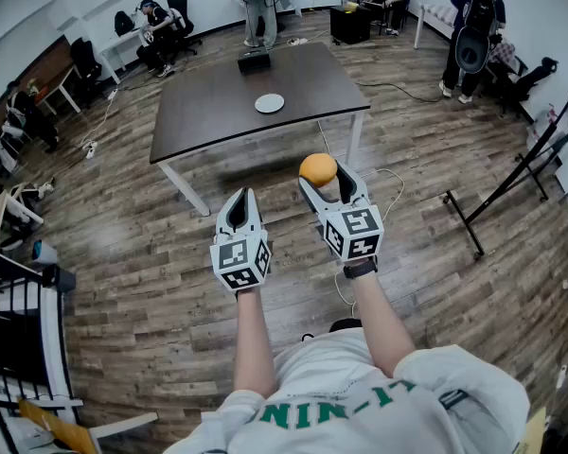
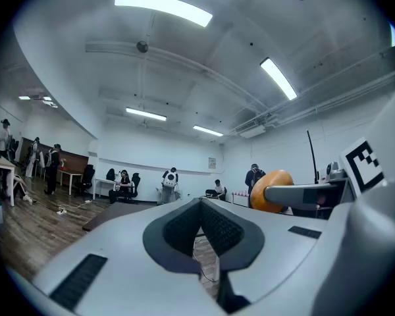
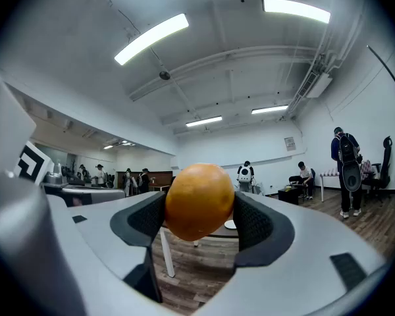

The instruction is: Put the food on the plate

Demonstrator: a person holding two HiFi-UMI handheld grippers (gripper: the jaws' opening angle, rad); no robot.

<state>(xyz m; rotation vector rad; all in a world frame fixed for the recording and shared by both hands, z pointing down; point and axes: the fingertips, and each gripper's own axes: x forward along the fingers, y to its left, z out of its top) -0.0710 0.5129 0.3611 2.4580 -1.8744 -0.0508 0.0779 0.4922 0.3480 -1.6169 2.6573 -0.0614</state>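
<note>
- Two fingers of the right gripper [image 1: 327, 183] clamp an orange fruit [image 1: 318, 169], well apart from the white plate [image 1: 270, 103] on the dark bench [image 1: 208, 112].
- Left gripper [image 1: 241, 199] fingers together, empty.
- Green shirt [image 1: 360, 400] lettering creased, unreadable.

Right gripper [image 3: 201, 226] fingers [image 3: 253, 224] clamp orange [image 3: 199, 201]; table [image 3: 214, 235], plate [image 3: 230, 224] beyond.
</note>
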